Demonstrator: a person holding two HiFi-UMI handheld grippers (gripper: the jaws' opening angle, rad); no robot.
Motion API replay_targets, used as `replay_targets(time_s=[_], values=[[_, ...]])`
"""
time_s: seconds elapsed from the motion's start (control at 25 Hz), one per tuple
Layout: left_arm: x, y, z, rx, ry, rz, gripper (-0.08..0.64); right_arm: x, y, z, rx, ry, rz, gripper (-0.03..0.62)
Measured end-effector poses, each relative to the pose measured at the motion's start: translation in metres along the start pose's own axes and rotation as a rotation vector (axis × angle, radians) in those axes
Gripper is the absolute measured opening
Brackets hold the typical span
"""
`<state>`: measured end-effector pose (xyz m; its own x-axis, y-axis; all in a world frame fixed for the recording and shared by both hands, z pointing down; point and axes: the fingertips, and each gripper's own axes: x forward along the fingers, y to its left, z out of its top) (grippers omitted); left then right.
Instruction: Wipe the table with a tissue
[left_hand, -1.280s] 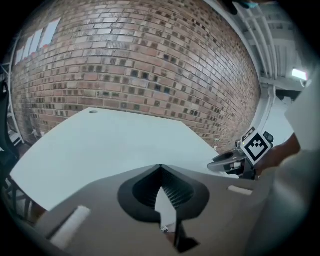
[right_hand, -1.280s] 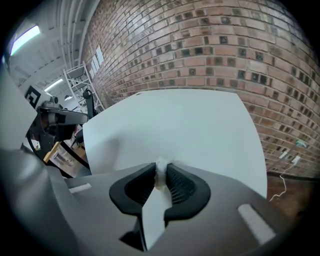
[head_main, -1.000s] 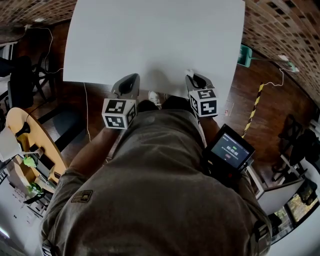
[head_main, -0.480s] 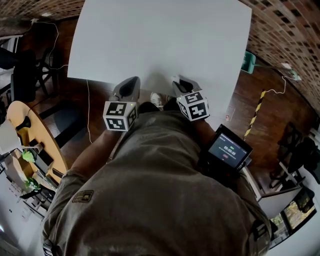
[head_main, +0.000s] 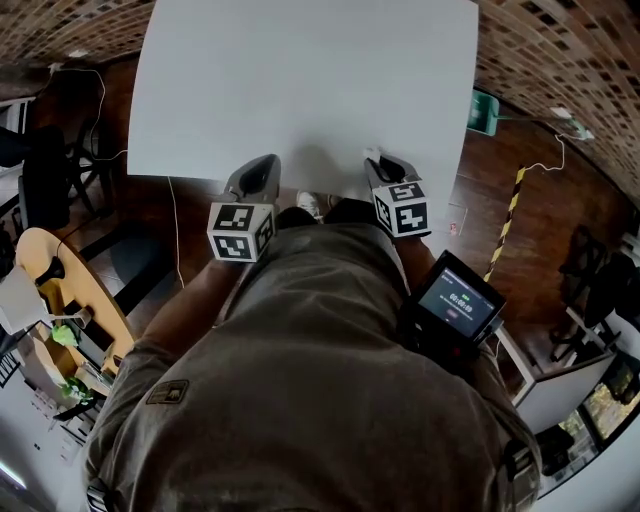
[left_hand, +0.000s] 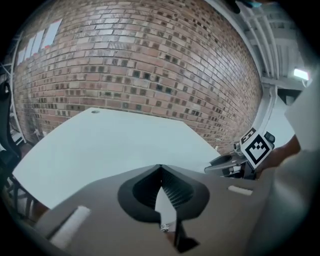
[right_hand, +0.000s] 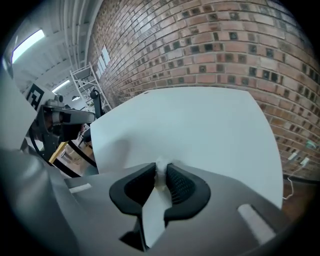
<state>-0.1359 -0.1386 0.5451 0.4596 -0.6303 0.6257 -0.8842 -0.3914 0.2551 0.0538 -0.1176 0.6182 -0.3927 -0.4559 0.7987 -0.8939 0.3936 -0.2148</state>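
Note:
A large white table (head_main: 300, 80) lies in front of me with nothing on it. My right gripper (head_main: 378, 164) hovers over its near edge, shut on a small wad of white tissue (head_main: 372, 156). In the right gripper view the tissue (right_hand: 161, 173) sits pinched between the two dark pads, low over the table (right_hand: 200, 120). My left gripper (head_main: 262, 168) is at the near edge too, to the left, with its jaws shut and nothing between them. The left gripper view shows its tips (left_hand: 160, 168) meeting above the table (left_hand: 110, 140), and the right gripper (left_hand: 231, 164) beside it.
A brick wall (left_hand: 150, 65) stands behind the table. On the floor to the right are a green object (head_main: 486, 108), a cable and a yellow-black strip (head_main: 506, 220). A black chair (head_main: 40, 165) and a round wooden table (head_main: 60, 275) stand left. A screen (head_main: 456, 302) hangs at my hip.
My right gripper swung left along the table's near edge with the tissue, then came back to the right. The left gripper has hardly moved.

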Motion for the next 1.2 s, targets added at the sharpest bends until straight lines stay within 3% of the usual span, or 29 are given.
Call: replay_targets(time_s=[0.24,0.76,1.2], values=[[-0.002,-0.008,0.004,0.023,-0.005,-0.027,0.002,-0.019,-0.014,-0.002,0.058,-0.036,-0.055,0.077],[-0.030,-0.029,0.006,0.033,-0.086,-0.088,0.002,-0.097,0.027,0.033,0.090,-0.333,-0.070,0.077],[-0.059,-0.061,0.004,0.070,-0.144,-0.138,0.002,-0.152,0.052,0.023,0.111,-0.457,-0.090,0.077]])
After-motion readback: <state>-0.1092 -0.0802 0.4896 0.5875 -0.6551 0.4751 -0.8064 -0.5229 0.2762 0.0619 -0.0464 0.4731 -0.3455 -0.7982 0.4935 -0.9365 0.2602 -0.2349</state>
